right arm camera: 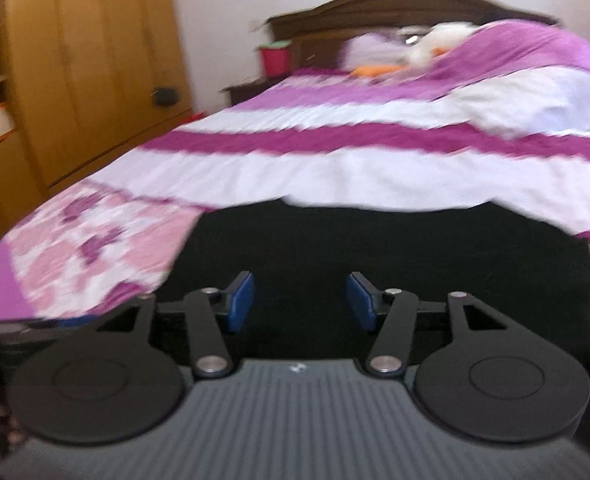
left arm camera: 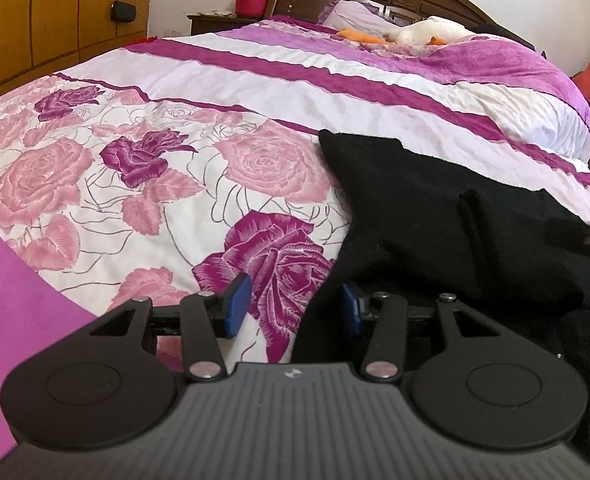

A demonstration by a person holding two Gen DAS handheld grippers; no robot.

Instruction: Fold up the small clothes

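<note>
Both claws released: left claw [left arm camera: 291, 306] straddles black garment [left arm camera: 435, 216] edge, right claw [right arm camera: 301, 300] over it.
Bedspread [left arm camera: 135, 168] could be pinched with cloth; fold skews.

Black knit garment [left arm camera: 435, 216] is lying rumpled and partly folded on the floral bedspread [left arm camera: 135, 184], near its foot.

no readable text anywhere, only a tiny white logo mark on the left gripper [left arm camera: 297, 312] body, same mark on the right gripper [right arm camera: 301, 302] body, too small and blurry to make out
</note>
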